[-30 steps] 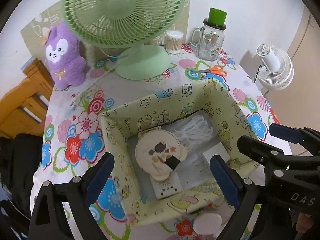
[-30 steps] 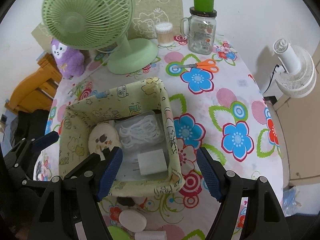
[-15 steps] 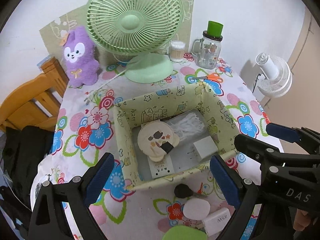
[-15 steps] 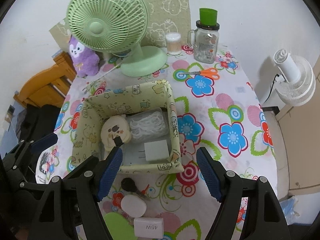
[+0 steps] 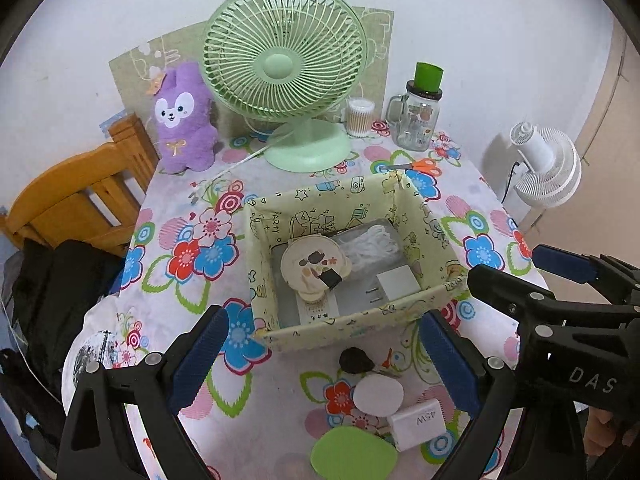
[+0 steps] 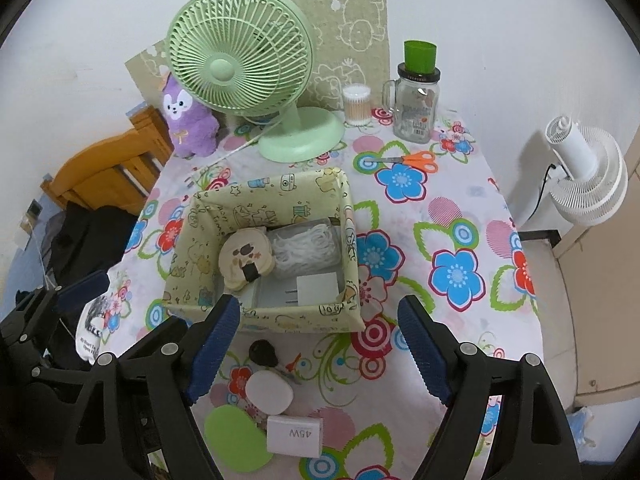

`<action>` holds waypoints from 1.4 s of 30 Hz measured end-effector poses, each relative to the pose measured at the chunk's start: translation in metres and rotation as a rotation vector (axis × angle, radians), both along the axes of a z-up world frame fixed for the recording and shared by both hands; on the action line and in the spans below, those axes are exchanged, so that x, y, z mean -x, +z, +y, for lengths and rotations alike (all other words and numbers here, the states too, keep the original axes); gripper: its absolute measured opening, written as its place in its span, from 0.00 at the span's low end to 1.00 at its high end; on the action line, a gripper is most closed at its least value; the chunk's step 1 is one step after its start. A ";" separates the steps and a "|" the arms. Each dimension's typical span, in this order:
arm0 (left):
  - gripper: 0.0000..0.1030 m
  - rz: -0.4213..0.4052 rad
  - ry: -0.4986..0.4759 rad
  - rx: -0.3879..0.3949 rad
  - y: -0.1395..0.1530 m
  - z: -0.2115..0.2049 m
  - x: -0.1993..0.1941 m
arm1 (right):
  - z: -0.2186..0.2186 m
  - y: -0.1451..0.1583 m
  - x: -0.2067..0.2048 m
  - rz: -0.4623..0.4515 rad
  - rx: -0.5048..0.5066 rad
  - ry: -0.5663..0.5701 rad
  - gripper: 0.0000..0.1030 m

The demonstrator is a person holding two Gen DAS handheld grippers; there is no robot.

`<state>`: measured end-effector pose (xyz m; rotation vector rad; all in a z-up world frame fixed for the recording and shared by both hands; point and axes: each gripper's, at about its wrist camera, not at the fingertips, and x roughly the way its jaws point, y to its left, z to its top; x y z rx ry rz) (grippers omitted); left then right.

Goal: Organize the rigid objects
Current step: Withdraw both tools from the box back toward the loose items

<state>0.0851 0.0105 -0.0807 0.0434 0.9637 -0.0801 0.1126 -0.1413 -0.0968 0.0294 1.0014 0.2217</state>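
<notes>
A pale green fabric box (image 5: 352, 330) (image 6: 264, 318) stands mid-table. It holds a round beige case (image 5: 314, 266) (image 6: 246, 258), a bag of white cable (image 5: 372, 246) (image 6: 304, 248) and a white plug adapter (image 5: 398, 282) (image 6: 318, 288). In front of the box lie a black car key (image 5: 355, 360) (image 6: 263, 353), a white oval case (image 5: 378, 395) (image 6: 269, 392), a white 45W charger (image 5: 418, 424) (image 6: 295, 436) and a green oval pad (image 5: 354, 454) (image 6: 236, 438). My left gripper (image 5: 324, 364) and right gripper (image 6: 316, 348) are both open and empty, above the table's near edge.
A green desk fan (image 5: 286, 92) (image 6: 240, 76), a purple plush (image 5: 184, 120), a cotton swab jar (image 6: 356, 104), a glass mug (image 6: 416, 108) and orange scissors (image 6: 412, 160) stand at the back. A wooden chair (image 5: 76, 204) is left, a white fan (image 6: 588, 176) right.
Both grippers have pulled back and up from the box. The key, oval case, charger and green pad have come into view in front of it.
</notes>
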 end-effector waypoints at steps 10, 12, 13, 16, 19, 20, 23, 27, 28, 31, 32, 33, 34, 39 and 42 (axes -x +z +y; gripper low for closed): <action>0.95 -0.029 0.034 0.016 0.012 -0.005 0.024 | -0.004 0.012 0.017 -0.042 0.002 0.043 0.81; 0.95 -0.033 0.040 0.022 0.013 -0.005 0.029 | -0.005 0.014 0.021 -0.050 0.003 0.053 0.81; 0.95 -0.033 0.043 0.026 0.012 -0.005 0.032 | -0.005 0.015 0.023 -0.055 0.005 0.060 0.81; 0.95 -0.031 0.052 0.032 0.011 -0.006 0.038 | -0.005 0.014 0.029 -0.063 0.006 0.076 0.81; 0.96 -0.024 0.063 0.034 0.008 -0.006 0.043 | -0.006 0.012 0.034 -0.067 -0.002 0.097 0.81; 0.96 -0.022 0.067 0.036 0.007 -0.005 0.045 | -0.006 0.012 0.036 -0.070 -0.002 0.103 0.81; 0.96 -0.013 0.079 0.039 0.002 -0.005 0.049 | -0.008 0.009 0.039 -0.075 -0.002 0.114 0.81; 0.96 0.007 0.090 0.047 -0.006 -0.003 0.052 | -0.010 0.004 0.042 -0.071 -0.002 0.123 0.81; 0.96 0.013 0.090 0.050 -0.009 -0.003 0.052 | -0.011 0.001 0.042 -0.068 -0.002 0.125 0.81; 0.96 0.033 0.085 0.052 -0.017 -0.004 0.052 | -0.011 -0.005 0.044 -0.063 -0.001 0.133 0.81; 0.96 0.037 0.083 0.051 -0.020 -0.005 0.052 | -0.011 -0.007 0.045 -0.061 0.001 0.137 0.81; 0.96 0.046 0.079 0.048 -0.023 -0.006 0.052 | -0.010 -0.010 0.045 -0.057 0.004 0.143 0.81; 0.96 0.051 0.076 0.047 -0.026 -0.006 0.051 | -0.010 -0.012 0.045 -0.055 0.006 0.146 0.81; 0.96 0.087 0.060 0.053 -0.041 -0.008 0.048 | -0.010 -0.027 0.043 -0.034 0.015 0.143 0.81; 0.96 0.109 0.047 0.041 -0.051 -0.011 0.044 | -0.011 -0.036 0.041 -0.020 0.017 0.135 0.81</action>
